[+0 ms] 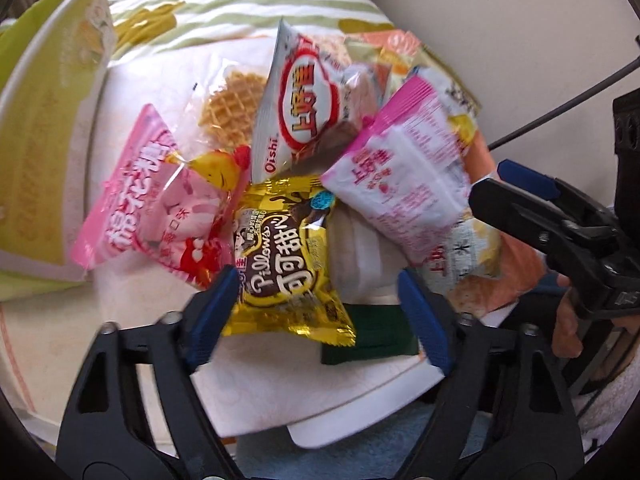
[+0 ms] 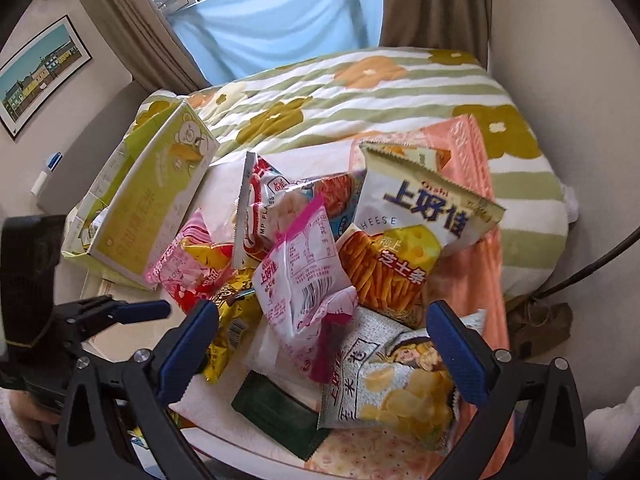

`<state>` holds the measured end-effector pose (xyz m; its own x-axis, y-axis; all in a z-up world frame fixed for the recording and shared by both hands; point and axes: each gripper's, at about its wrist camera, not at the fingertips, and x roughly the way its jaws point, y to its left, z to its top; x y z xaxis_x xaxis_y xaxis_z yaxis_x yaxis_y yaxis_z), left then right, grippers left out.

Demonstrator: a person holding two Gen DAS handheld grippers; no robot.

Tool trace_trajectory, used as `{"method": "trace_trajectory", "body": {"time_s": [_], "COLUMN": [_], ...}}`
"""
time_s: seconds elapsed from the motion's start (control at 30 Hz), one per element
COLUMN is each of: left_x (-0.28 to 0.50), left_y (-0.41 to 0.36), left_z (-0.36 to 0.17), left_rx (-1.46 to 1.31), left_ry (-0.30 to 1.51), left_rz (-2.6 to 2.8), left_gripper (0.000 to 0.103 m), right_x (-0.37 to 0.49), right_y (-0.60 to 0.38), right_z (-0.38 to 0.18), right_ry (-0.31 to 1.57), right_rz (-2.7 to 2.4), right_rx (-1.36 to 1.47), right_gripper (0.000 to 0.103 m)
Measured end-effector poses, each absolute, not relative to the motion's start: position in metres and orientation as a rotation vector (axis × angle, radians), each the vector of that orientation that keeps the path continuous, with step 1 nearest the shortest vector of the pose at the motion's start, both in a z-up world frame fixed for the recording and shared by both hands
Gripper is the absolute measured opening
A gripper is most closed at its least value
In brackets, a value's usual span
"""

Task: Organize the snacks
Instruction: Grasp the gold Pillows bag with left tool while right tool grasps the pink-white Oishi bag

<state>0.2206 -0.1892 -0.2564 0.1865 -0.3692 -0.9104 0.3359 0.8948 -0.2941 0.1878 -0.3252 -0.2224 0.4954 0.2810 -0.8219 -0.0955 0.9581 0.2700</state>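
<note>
The left gripper (image 1: 316,300) stands half open astride the yellow Pillows pack (image 1: 286,256), its left pad against the pack's edge, not clamped. The right gripper (image 2: 324,344) gapes wide above the snack pile on the white tray (image 1: 360,396), holding nothing. Far left stands a green carton (image 2: 156,196).

Both wrist cameras look steeply down, close over the snack pile (image 1: 304,184) — the left nearer (the right takes in the window (image 2: 240,4)) — each catching the other gripper.
</note>
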Motion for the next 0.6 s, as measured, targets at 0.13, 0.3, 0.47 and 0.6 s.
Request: {"method": "trace_trajectory", "body": {"time_s": [0.13,0.3,0.47,0.6], "left_x": [0.233,0.242,0.243,0.244], "left_y": [-0.193,-0.188,-0.183,-0.182], "left_z": [-0.276,-0.292,-0.303,-0.299], "left_rx": [-0.014,-0.034,-0.090,-0.096], "left_ry": [1.315,1.361,1.395,1.385], "left_rz": [-0.478,-0.472,-0.484,-0.488], "left_gripper": [0.072,0.060,0.055,0.051], "right_x": [0.197,0.207,0.213,0.216], "right_y": [-0.324,-0.322,-0.314,-0.311], "right_z": [-0.235,-0.245,-0.250,-0.253], "right_ry": [1.047,1.068,1.092,1.102], "right_rz": [0.252,0.246,0.249,0.246], "right_rx": [0.207,0.196,0.167,0.137], "right_gripper": [0.103,0.103,0.103,0.103]}}
